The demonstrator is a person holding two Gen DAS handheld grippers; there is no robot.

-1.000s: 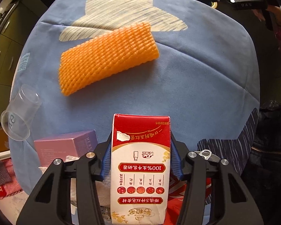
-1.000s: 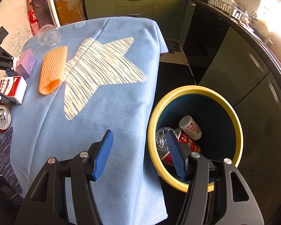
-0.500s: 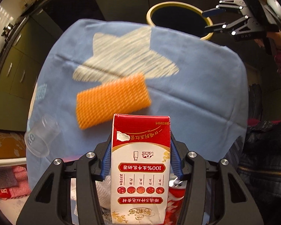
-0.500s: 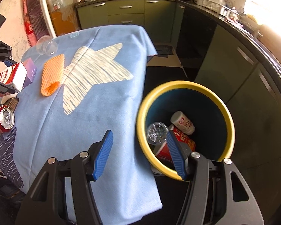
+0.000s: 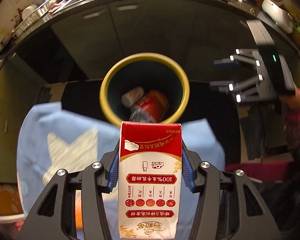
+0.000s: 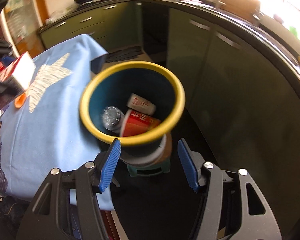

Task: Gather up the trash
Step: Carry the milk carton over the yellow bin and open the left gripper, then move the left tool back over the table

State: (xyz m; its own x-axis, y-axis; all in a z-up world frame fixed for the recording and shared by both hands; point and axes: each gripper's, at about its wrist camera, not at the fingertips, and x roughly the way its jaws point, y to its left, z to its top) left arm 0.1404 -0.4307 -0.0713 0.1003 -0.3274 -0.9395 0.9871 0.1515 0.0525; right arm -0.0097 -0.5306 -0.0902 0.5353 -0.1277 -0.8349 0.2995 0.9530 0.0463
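The milk carton point(image 5: 150, 172), judged light and crushable, is clamped across its 2 narrow sides by the left gripper point(image 5: 150, 172), while the right gripper point(image 6: 149, 163) is held open and empty.

Each camera sits just behind its own fingers and looks steeply down past them. Both see the bin point(image 5: 145, 84) point(image 6: 132, 102) ahead of the fingers and the blue cloth point(image 5: 70, 140) point(image 6: 50, 124).

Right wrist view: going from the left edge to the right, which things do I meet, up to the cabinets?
Milk carton in the left gripper → star cloth → yellow-rimmed bin with trash inside → dark green cabinets.
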